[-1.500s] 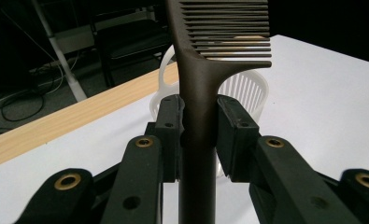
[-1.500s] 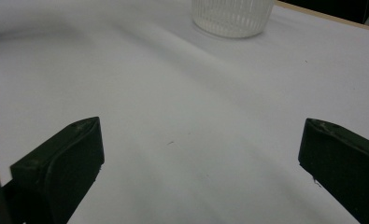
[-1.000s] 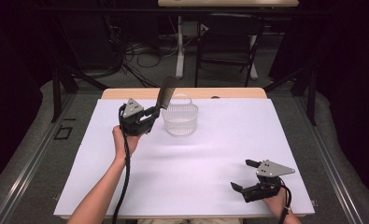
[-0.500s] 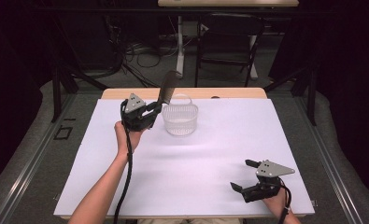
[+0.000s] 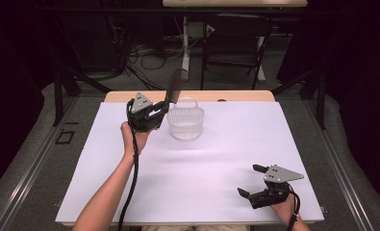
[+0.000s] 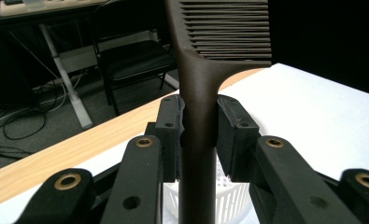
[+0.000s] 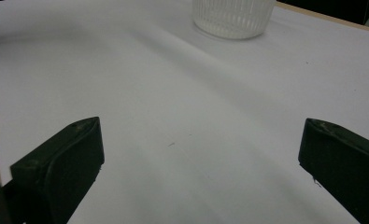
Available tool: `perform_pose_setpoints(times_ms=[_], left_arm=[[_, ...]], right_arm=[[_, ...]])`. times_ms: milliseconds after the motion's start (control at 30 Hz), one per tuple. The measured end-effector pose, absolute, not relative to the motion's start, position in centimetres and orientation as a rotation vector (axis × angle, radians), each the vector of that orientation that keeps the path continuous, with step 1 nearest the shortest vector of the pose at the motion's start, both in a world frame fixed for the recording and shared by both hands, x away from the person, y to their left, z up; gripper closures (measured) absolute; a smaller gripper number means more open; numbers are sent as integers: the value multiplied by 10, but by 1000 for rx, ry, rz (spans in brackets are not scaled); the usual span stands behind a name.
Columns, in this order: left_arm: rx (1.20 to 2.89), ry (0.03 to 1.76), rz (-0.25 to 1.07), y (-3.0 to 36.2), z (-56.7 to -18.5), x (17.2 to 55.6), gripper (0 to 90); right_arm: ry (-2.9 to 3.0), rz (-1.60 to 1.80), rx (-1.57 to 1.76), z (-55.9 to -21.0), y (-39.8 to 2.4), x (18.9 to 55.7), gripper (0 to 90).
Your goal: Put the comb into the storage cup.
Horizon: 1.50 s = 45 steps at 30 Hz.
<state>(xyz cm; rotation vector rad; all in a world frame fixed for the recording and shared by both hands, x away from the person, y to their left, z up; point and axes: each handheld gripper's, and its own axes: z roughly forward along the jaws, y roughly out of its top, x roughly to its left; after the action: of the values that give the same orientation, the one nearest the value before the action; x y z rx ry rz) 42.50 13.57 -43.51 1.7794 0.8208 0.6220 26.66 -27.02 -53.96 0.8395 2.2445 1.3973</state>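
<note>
While the left gripper point(image 5: 164, 109) pinches its handle, the dark brown comb point(image 6: 205, 70) stands upright, fine teeth level; the right gripper point(image 5: 249, 180) gapes empty.

A white sheet point(image 5: 202, 178) was spread over most of the surface point(image 5: 235, 96), whose wooden far edge was left bare. Behind it, a dark folding chair point(image 5: 233, 45) and a white desk leg point(image 5: 186, 45) were seen on the grey floor point(image 5: 24, 159), with loose cables point(image 5: 139, 55) trailed about. Black metal struts point(image 5: 60, 94) were set at both sides.
</note>
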Motion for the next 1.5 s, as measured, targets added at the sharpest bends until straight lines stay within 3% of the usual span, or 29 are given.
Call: perform_pose_setpoints(times_ms=[1500], left_arm=[[1754, 724, 643, 118, -435, 451, 720]], right_arm=[[2248, 1396, 844, -540, -273, 268, 0]])
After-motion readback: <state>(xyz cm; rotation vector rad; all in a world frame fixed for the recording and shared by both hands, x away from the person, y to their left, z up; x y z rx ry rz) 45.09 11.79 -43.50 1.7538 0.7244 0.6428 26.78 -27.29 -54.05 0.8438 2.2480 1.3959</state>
